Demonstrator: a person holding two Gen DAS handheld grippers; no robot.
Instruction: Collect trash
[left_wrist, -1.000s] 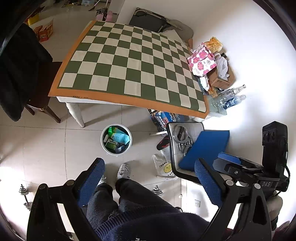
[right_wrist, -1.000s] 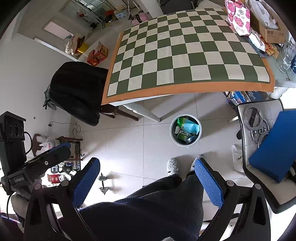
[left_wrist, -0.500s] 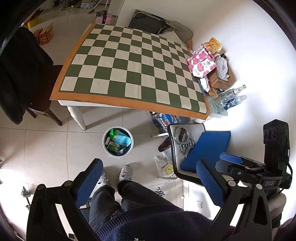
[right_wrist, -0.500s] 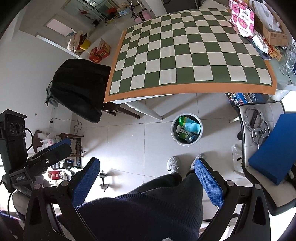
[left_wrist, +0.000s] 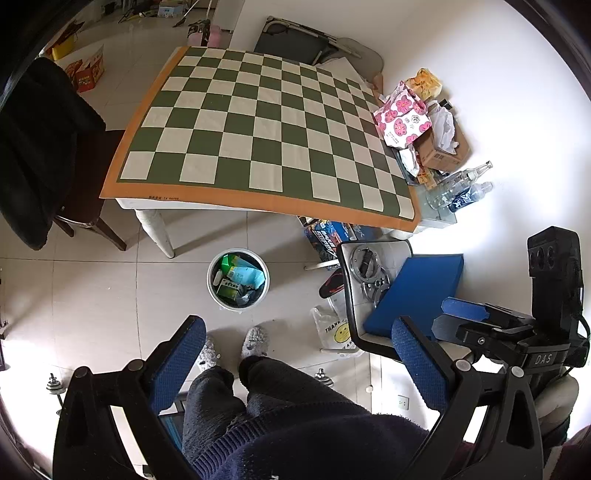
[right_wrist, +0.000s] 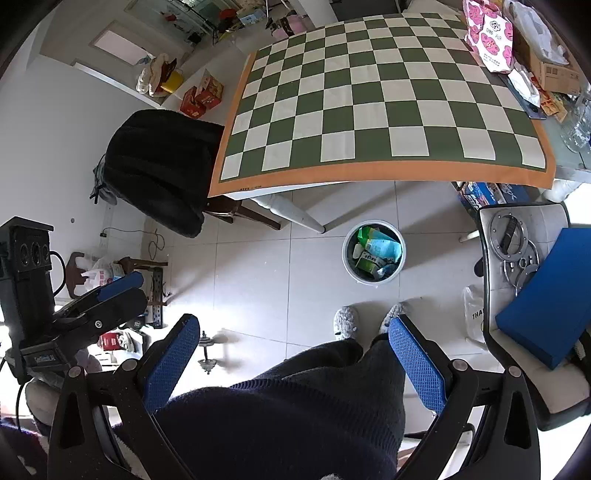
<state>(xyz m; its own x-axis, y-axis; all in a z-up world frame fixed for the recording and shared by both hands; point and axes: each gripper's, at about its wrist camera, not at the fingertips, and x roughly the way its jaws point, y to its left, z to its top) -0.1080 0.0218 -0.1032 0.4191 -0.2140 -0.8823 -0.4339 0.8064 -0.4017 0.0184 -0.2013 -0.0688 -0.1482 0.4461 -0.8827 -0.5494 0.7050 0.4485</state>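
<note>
A round white trash bin (left_wrist: 238, 282) stands on the tiled floor in front of the table, holding several green and light-blue cartons; it also shows in the right wrist view (right_wrist: 373, 255). My left gripper (left_wrist: 299, 363) is open and empty, held high above the person's legs. My right gripper (right_wrist: 295, 360) is open and empty too, equally high. The green-and-cream checkered tablecloth (left_wrist: 258, 136) has nothing on its squares.
Clutter sits at the table's right end: a pink flowered bag (left_wrist: 402, 114), a cardboard box (left_wrist: 441, 155), bottles (left_wrist: 465, 188). A chair with a blue cushion (left_wrist: 417, 291) stands right, a chair with a black coat (right_wrist: 159, 170) left. Dumbbells (right_wrist: 208, 356) lie on the floor.
Both grippers have risen and drawn back a little, so the table and bin look slightly smaller. Both stay open and empty.
</note>
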